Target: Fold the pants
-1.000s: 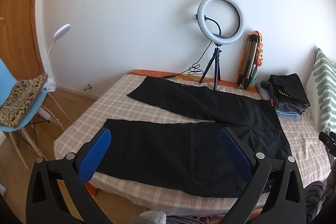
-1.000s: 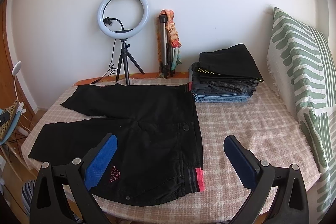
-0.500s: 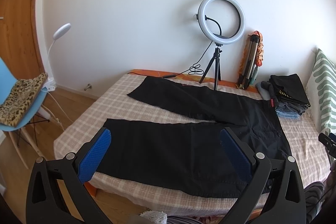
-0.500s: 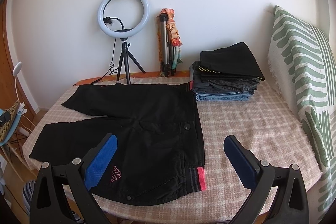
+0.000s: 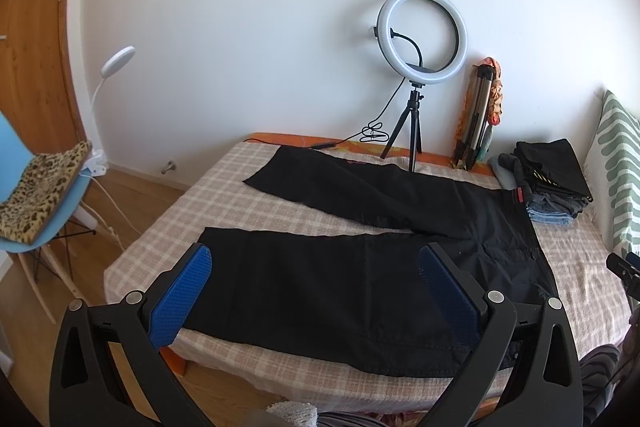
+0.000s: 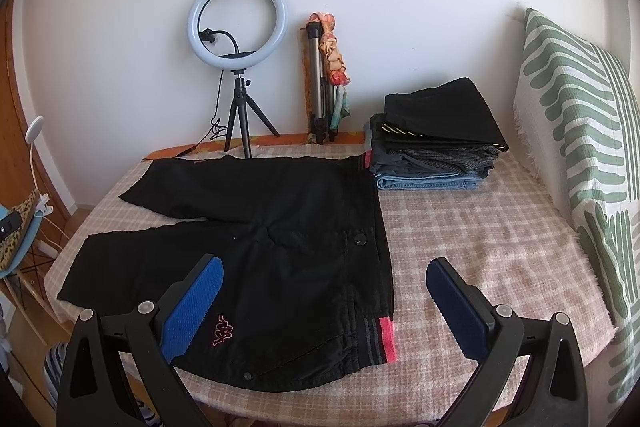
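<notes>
Pants [image 6: 280, 251] flat on bed [image 6: 460, 227] — both grippers spread wide, holding nothing.

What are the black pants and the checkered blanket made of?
The black pants look like thin, smooth woven sports fabric, maybe nylon or polyester: faint sheen, crisp creases. The checkered blanket looks like soft, matte woven cloth, maybe cotton or wool; slightly fuzzy surface.

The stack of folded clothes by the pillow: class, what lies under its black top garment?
Under the black top garment lie a grey textured piece and folded blue jeans. Anything between the layers is hidden.
</notes>
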A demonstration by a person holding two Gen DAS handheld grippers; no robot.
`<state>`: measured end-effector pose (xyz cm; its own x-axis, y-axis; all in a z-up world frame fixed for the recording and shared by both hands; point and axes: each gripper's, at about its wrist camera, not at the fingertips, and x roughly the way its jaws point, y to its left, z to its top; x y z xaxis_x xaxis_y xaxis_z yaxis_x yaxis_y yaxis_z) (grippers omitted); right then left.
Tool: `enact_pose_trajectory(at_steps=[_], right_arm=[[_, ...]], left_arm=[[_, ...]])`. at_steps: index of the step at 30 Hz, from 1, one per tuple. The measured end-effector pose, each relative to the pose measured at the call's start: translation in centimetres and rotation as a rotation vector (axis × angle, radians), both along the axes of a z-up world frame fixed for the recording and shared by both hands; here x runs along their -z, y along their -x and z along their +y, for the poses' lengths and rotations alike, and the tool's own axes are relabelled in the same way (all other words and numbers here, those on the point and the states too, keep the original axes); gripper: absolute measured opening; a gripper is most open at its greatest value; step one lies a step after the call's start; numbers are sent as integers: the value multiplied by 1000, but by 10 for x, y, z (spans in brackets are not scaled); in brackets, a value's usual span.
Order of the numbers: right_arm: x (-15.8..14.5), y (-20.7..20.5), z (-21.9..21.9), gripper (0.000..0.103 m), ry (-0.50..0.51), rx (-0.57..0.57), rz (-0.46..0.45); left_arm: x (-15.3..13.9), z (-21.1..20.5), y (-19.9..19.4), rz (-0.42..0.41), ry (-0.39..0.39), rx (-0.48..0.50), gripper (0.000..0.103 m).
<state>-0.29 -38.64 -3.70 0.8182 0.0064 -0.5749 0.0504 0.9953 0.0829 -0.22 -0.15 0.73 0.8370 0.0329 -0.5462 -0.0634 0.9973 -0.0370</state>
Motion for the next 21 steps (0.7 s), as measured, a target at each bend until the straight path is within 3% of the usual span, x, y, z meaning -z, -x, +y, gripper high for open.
enact_pose_trajectory(at_steps=[21], right_arm=[[3, -13, 4, 103, 6, -11, 15]], left_arm=[[7, 0, -12, 12, -27, -15, 103]])
